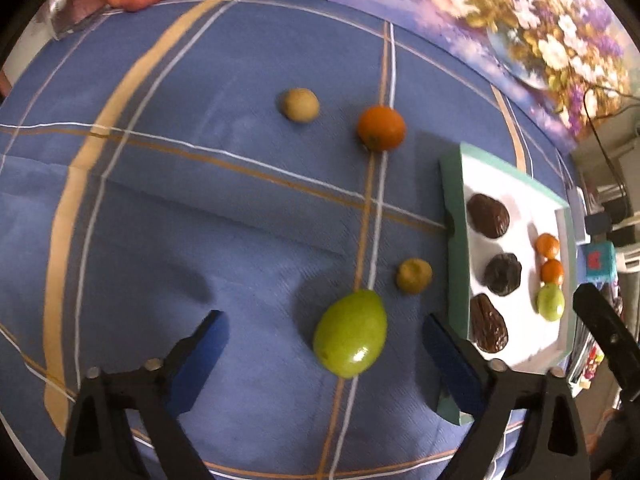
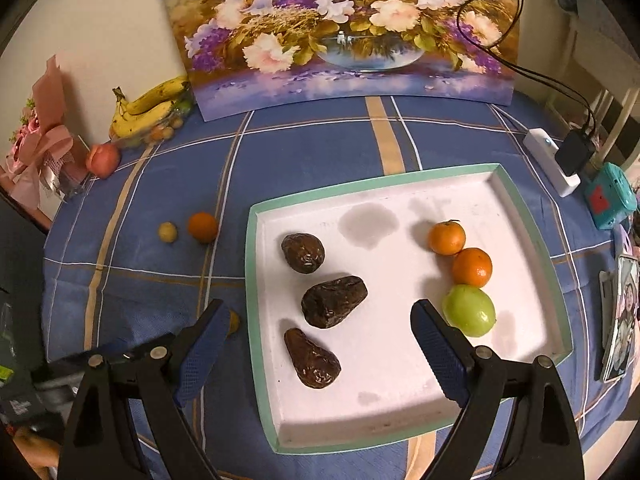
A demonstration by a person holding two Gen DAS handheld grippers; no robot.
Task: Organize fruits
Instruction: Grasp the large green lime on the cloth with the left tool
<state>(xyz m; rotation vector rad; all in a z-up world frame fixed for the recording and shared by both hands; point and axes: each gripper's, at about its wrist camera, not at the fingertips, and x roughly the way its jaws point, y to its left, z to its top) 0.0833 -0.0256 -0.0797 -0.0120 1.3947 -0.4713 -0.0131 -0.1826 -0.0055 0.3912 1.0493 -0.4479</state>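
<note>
Blue checked cloth covers the bench (image 1: pixel 200 208). The left gripper (image 1: pixel 324 344) points steeply down with its fingers wide apart, holding nothing; a glossy green fruit (image 1: pixel 350 334) lies on the cloth between them, nearer the right finger (image 1: pixel 452 364), seemingly untouched, though blur makes contact hard to judge. Just beyond it sit a small yellowish fruit (image 1: pixel 414 276), an orange (image 1: pixel 380 128) and a pale round fruit (image 1: pixel 300 105), all outside the white tray (image 1: pixel 454 280).

To grasp well, the fingers should centre on the green fruit's widest part and close gently, since its smooth rounded skin could squirt out sideways.

The right gripper (image 2: pixel 316 336) hovers over the tray, fingers equally wide and empty. Only this view shows the whole tray: three dark wrinkled fruits (image 2: pixel 334 301) in a column on the left, two oranges (image 2: pixel 472 267) and a green fruit on the right, plus bananas (image 2: pixel 148 110) by the wall.
</note>
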